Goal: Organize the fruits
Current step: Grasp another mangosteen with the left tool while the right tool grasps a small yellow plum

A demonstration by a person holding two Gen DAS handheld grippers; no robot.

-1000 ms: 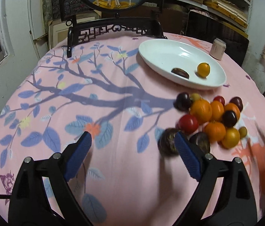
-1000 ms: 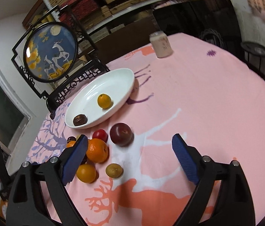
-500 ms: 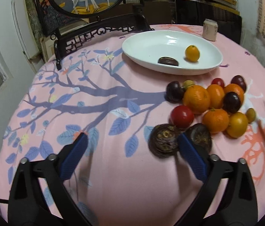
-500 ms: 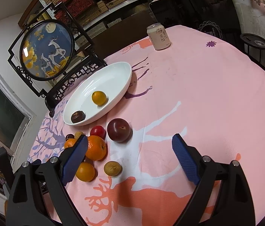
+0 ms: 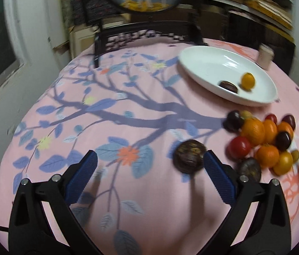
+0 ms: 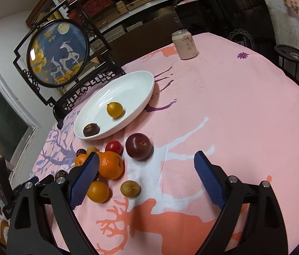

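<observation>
Fruit sorting is sitting at an early stage, by my reading; white oval dish (image 6: 128, 85) is holding only two pieces, a small orange-yellow fruit (image 6: 114, 110) near its middle and a dark wrinkled fruit (image 6: 91, 129) toward its 7 o'clock end; the bulk of the fruit is still lying loose on the pink tablecloth (image 6: 245, 116), just outside the dish at its 6 o'clock side.

Left gripper (image 5: 149, 166) is hanging low over the cloth with its blue pads spread wide and gripping nothing; a dark brown wrinkled fruit (image 5: 189, 156) is lying just inside its right pad, apparently touching it, though blur is making contact hard to confirm; a second such fruit (image 5: 249, 169) is lying beyond that pad, at 3 o'clock.

Right gripper (image 6: 147, 176) is likewise gaping and empty; a dark red plum (image 6: 138, 146) is sitting at 12 o'clock ahead of it, a small tan fruit (image 6: 130, 188) lying between the fingers.

Count from the left view, loose on the cloth: about four oranges (image 5: 253, 128), one red round fruit (image 5: 238, 147), three or four dark plum-like fruits, two or three small yellowish ones, two brown wrinkled ones; roughly a dozen are remaining to move, overlap making the tally uncertain.

One drink can (image 6: 185, 45) is standing at 12 o'clock beyond the dish; one round deer screen (image 6: 59, 51) is standing at 10 o'clock.
</observation>
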